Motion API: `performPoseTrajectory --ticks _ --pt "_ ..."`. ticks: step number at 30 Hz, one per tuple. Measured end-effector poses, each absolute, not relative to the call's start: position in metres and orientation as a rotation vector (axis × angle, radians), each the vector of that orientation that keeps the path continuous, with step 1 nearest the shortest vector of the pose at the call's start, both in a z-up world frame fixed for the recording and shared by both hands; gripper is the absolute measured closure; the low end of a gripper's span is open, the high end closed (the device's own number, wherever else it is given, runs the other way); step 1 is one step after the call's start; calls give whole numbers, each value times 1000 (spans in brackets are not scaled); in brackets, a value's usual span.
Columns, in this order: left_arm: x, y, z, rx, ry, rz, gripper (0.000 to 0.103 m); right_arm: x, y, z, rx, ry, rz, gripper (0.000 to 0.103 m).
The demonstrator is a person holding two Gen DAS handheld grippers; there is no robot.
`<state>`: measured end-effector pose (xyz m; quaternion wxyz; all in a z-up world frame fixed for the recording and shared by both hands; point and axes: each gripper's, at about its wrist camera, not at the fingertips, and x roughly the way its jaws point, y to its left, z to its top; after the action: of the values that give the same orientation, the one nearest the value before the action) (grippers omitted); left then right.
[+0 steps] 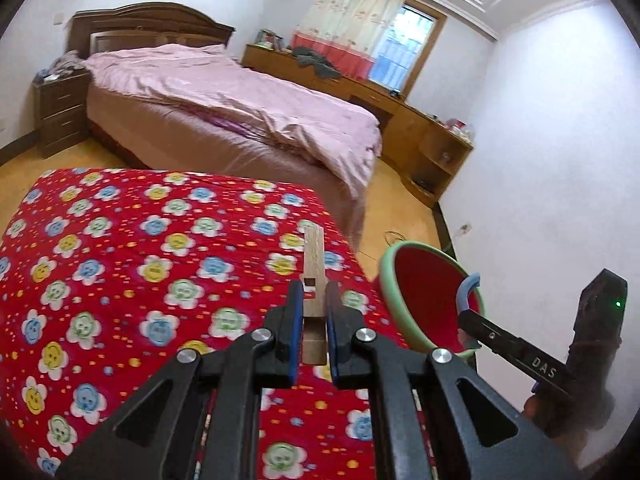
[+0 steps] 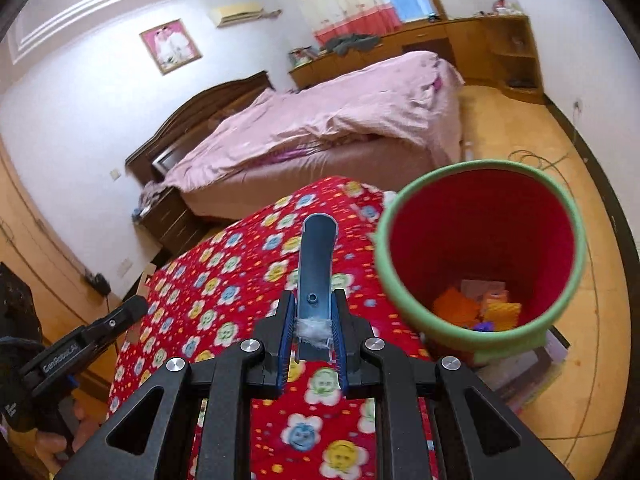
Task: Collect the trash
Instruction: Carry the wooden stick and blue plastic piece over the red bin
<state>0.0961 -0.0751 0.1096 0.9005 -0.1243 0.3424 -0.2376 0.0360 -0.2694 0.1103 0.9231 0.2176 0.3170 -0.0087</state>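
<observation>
My left gripper (image 1: 314, 294) is shut on a slim wooden piece (image 1: 313, 258) that sticks out forward, held above the red flowered tablecloth (image 1: 120, 280). My right gripper (image 2: 313, 304) is shut on a curved blue plastic piece (image 2: 316, 256) with a tuft of white fluff at its base. A red bin with a green rim (image 2: 480, 256) stands just right of the table; orange and purple scraps lie in its bottom. In the left wrist view the bin (image 1: 424, 300) shows at the right, with the right gripper and its blue piece (image 1: 468, 292) over the bin's rim.
A bed with a pink cover (image 1: 240, 100) stands beyond the table. A wooden desk unit (image 1: 432, 148) runs along the window wall. A nightstand (image 1: 60, 116) stands at the left of the bed. A cable (image 2: 536, 160) lies on the yellow floor (image 2: 588, 360).
</observation>
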Motion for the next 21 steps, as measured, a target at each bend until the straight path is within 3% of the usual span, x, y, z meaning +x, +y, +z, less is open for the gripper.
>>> performPoseTrajectory --ticks 21 --pt "99 -206 108 -111 759 -655 94 1 -371 93 562 616 -144 85"
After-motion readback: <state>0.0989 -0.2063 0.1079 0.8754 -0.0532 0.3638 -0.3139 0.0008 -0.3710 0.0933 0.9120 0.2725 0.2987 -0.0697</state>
